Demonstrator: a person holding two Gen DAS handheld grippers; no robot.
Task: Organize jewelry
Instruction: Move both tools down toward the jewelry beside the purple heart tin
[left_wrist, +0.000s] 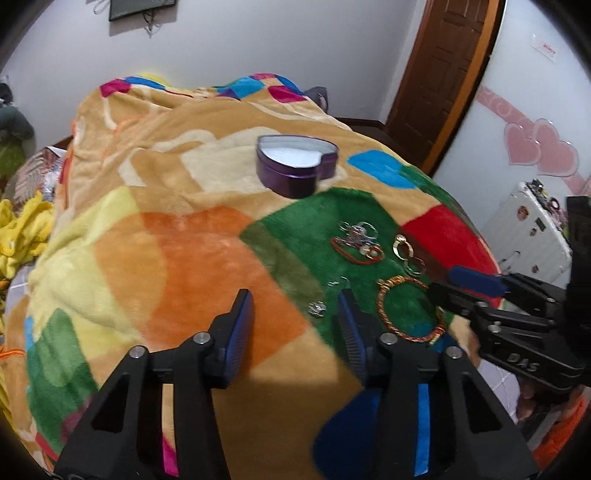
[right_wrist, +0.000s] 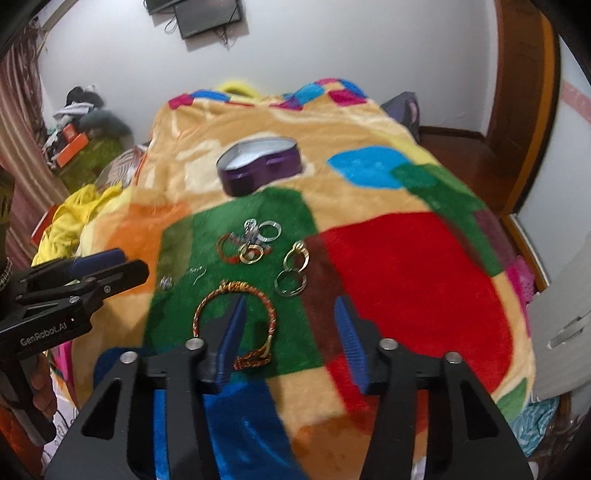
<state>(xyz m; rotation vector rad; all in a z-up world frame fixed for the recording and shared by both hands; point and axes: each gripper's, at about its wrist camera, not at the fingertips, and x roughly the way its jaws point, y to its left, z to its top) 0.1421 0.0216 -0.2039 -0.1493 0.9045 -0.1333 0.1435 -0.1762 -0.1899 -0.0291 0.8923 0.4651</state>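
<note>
A: State the tool condition.

B: The left gripper (left_wrist: 295, 314) has its jaws partly apart with nothing between them; it hangs over the blanket (left_wrist: 192, 258). The right gripper (right_wrist: 291, 325) is likewise partly apart and holds nothing, though its left finger (right_wrist: 231, 332) overlaps the woven bangle (right_wrist: 236, 317) in its own view.

A: Locate the jewelry.

B: All pieces lie on the green patch toward the blanket's near edge. The woven bangle is nearest that edge. Beyond it lie the gold hoop rings (right_wrist: 293, 269) and a tangled cluster of rings and red cord (right_wrist: 249, 242). A small silver piece (left_wrist: 317, 308) lies at the patch's left border.

A: Locate the container.

B: The purple heart-shaped tin (left_wrist: 297, 164) stands uncovered near the blanket's centre, well apart from the jewelry.
</note>
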